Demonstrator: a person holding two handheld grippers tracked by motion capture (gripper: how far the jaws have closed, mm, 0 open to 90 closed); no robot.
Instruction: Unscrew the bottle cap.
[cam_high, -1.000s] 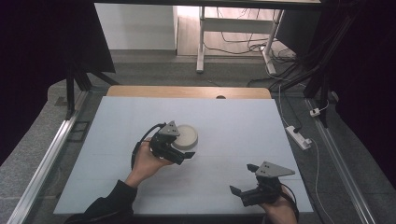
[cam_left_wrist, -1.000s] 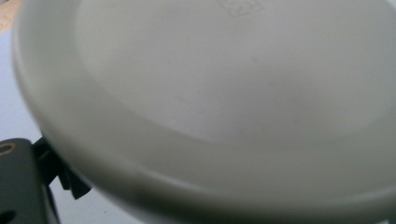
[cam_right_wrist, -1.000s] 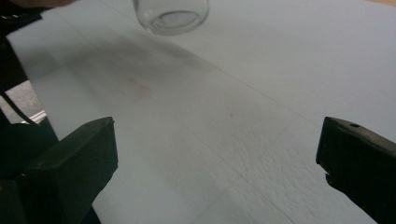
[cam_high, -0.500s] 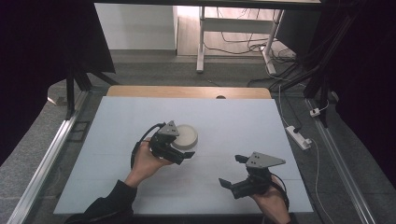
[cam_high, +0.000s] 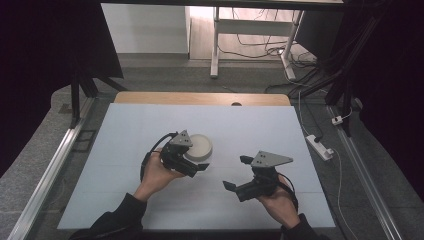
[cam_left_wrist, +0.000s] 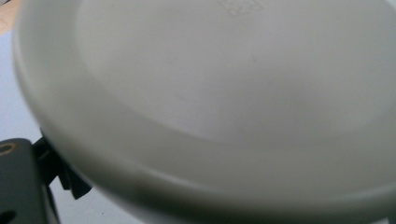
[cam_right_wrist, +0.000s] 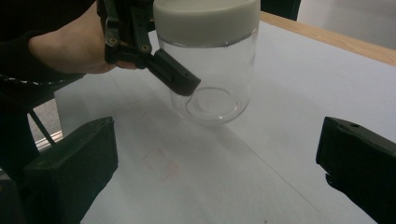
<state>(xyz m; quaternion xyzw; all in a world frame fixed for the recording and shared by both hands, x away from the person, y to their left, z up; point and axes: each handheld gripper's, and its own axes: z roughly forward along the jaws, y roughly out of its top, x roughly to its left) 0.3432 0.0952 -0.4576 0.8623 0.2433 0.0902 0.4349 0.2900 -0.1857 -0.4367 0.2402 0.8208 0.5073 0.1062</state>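
A clear glass jar with a white lid stands upright at the middle of the white table. My left gripper is shut on the jar, with one black jaw lying across its near side; the left gripper and the hand holding it also appear in the right gripper view. The lid is very close and blurred in the left gripper view. My right gripper is open and empty, just right of the jar and pointing at it. Its jaws stand wide apart around the right gripper midpoint.
A wooden strip runs along the table's far edge. A white power strip lies on the floor to the right, and white desk legs stand behind. A faint red square mark is on the table surface near my right gripper.
My right gripper has moved left and forward, toward the jar. The left gripper and the jar have stayed in place.
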